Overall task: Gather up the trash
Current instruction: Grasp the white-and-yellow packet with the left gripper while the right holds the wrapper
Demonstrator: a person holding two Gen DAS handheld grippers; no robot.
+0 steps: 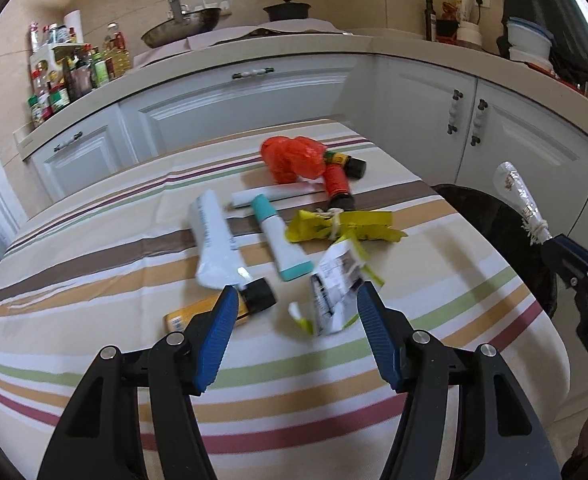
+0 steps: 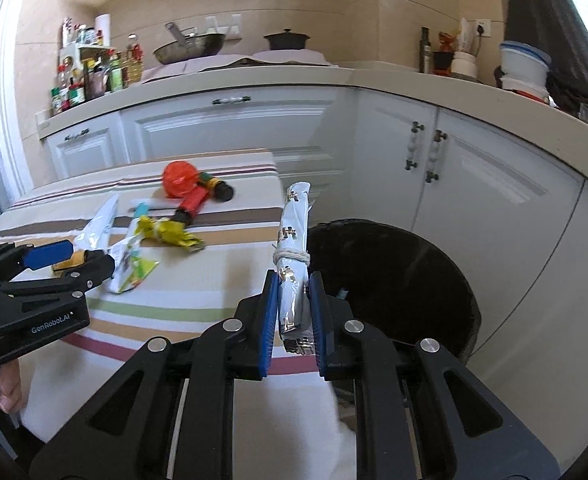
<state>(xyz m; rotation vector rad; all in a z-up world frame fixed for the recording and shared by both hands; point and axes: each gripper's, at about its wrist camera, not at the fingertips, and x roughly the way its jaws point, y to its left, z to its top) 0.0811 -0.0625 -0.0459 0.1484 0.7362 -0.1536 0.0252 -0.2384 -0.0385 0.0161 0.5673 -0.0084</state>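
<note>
White kitchen cabinets and a cream counter fill the background of the left wrist view, with a striped cloth covering the desk [image 1: 94,272] below. Trash lies across the middle of the frame: an orange plastic bag [image 1: 294,158], a white tube [image 1: 214,240], a teal-capped tube [image 1: 280,240], a knotted yellow wrapper [image 1: 345,226], a torn printed packet [image 1: 335,280] whose text is too blurred to read, and a yellow bottle with a black cap [image 1: 230,304]. The left gripper [image 1: 297,308] stands spread at lower centre, nothing between its blue pads. At right edge, the right gripper [image 1: 551,246] carries a string-tied silver wrapper roll [image 1: 519,200].

Same cabinets in the right wrist view. At lower centre the right gripper [image 2: 294,304] pinches the silver wrapper roll [image 2: 294,248], which points upward just left of a black trash bin [image 2: 393,280]. Its printed marks are unreadable. At left, the left gripper [image 2: 74,258] body reads "GenRobot.AI", a hand [image 2: 2,384] below it.
</note>
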